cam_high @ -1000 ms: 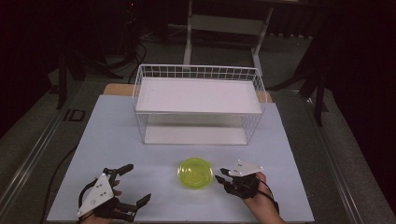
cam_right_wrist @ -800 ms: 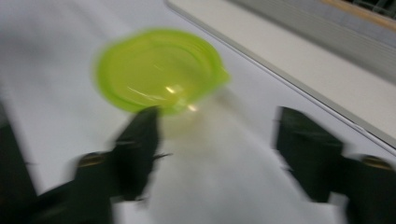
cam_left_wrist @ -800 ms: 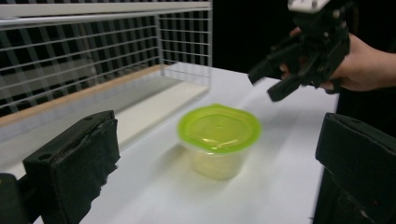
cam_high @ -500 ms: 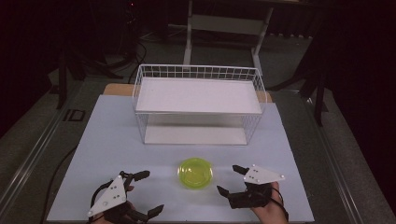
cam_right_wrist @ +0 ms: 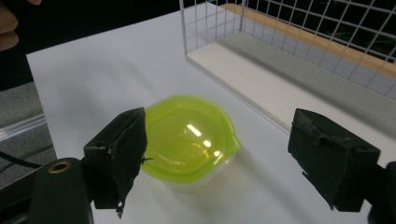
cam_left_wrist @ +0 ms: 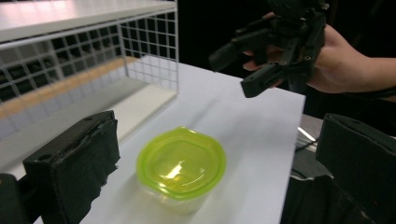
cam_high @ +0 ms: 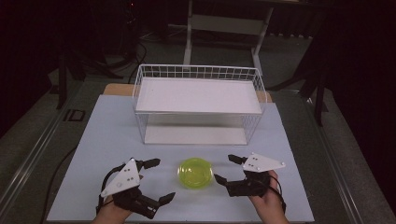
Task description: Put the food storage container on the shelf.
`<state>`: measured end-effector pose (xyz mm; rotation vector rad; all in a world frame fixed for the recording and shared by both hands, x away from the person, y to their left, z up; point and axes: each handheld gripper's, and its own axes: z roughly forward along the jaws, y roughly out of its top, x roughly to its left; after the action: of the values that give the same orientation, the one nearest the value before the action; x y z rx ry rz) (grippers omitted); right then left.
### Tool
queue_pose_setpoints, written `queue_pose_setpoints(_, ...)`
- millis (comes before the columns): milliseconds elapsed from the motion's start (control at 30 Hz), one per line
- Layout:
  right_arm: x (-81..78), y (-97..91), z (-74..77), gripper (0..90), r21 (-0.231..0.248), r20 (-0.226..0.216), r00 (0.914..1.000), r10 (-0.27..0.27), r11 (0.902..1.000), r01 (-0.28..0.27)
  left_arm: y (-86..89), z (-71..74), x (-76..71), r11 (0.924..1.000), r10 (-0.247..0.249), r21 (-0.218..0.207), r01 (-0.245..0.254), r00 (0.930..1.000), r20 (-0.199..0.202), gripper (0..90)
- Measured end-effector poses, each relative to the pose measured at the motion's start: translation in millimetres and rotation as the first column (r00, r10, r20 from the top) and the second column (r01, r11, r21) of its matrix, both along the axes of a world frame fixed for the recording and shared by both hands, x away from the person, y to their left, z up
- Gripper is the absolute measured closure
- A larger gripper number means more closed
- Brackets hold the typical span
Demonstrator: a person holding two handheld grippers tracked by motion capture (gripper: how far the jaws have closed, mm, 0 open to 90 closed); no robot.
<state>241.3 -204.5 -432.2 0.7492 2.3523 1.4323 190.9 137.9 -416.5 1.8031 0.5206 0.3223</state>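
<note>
White tabletop (cam_high: 112,135) in a dark room holds one small clear container with a lime-green lid (cam_high: 195,172), lid on, contents not discernible. It sits near the front edge, between two hand-held grippers. One left gripper (cam_high: 156,181) and one right gripper (cam_high: 228,169) flank it, each with jaws spread wide, touching nothing; the right gripper's jaws have just been opening, then easing in slightly. Behind stands one white wire basket shelf (cam_high: 198,95), nothing on it.

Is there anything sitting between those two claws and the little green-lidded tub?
Nothing visible. The green-lidded tub stands alone on the white table, with the left claw and right claw open on either side. The wire rack stands farther back.
</note>
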Motion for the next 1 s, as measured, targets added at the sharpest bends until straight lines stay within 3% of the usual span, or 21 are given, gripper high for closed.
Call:
queue_pose_setpoints(133, 5.0, 4.5, 3.0, 17.9, -0.012, -0.015, 0.9998, -0.011, 0.9999, 0.01, -4.7, 4.4, 10.9, 0.9998, -0.007, -0.02, 0.007, 0.9998, -0.019, 0.3)
queue_pose_setpoints(300, 11.6, 7.1, 1.2, 13.8, 0.016, -0.037, 0.9991, -0.023, 0.9996, 0.023, -8.4, -3.9, 25.2, 0.9987, 0.026, -0.041, -0.029, 0.998, -0.058, 0.3)
queue_pose_setpoints(500, 21.7, 12.6, -3.8, 13.6, 0.03, -0.079, 0.9951, -0.061, 0.9976, 0.063, -13.0, -21.7, 43.2, 0.9948, 0.078, -0.055, -0.086, 0.9869, -0.142, 4.9)
queue_pose_setpoints(567, 24.1, 15.6, -6.8, 13.8, 0.023, -0.081, 0.9949, -0.06, 0.9978, 0.062, -15.0, -28.7, 49.9, 0.9938, 0.086, -0.055, -0.097, 0.9803, -0.178, 5.8)
queue_pose_setpoints(667, 27.4, 18.8, -12.2, 19.2, 0.025, -0.108, 0.9925, -0.058, 0.9978, 0.061, -18.0, -38.8, 57.3, 0.9922, 0.093, -0.059, -0.11, 0.9674, -0.236, 7.1)
queue_pose_setpoints(700, 28.3, 18.9, -13.8, 20.6, 0.023, -0.112, 0.9919, -0.06, 0.9977, 0.063, -19.5, -41.5, 58.4, 0.9908, 0.103, -0.059, -0.121, 0.9633, -0.248, 12.2)
queue_pose_setpoints(833, 33.2, 19.7, -22.1, 23.3, 0.029, -0.161, 0.9841, -0.076, 0.9962, 0.082, -27.2, -51.8, 66.0, 0.9892, 0.127, -0.03, -0.144, 0.9393, -0.319, 15.3)
queue_pose_setpoints(867, 33.8, 20.4, -24.4, 23.5, 0.021, -0.166, 0.9828, -0.081, 0.9961, 0.085, -28.3, -54.9, 67.6, 0.9879, 0.138, -0.022, -0.154, 0.9309, -0.338, 15.8)
queue_pose_setpoints(900, 34.4, 21.0, -26.9, 23.5, 0.015, -0.17, 0.9817, -0.085, 0.9959, 0.089, -29.0, -58.9, 70.4, 0.9878, 0.14, -0.01, -0.156, 0.9154, -0.377, 16.8)
queue_pose_setpoints(1000, 34.8, 22.2, -32.9, 23.5, 0.008, -0.193, 0.9763, -0.098, 0.9948, 0.102, -29.5, -67.3, 73.0, 0.9851, 0.159, 0.009, -0.171, 0.8931, -0.421, 16.9)
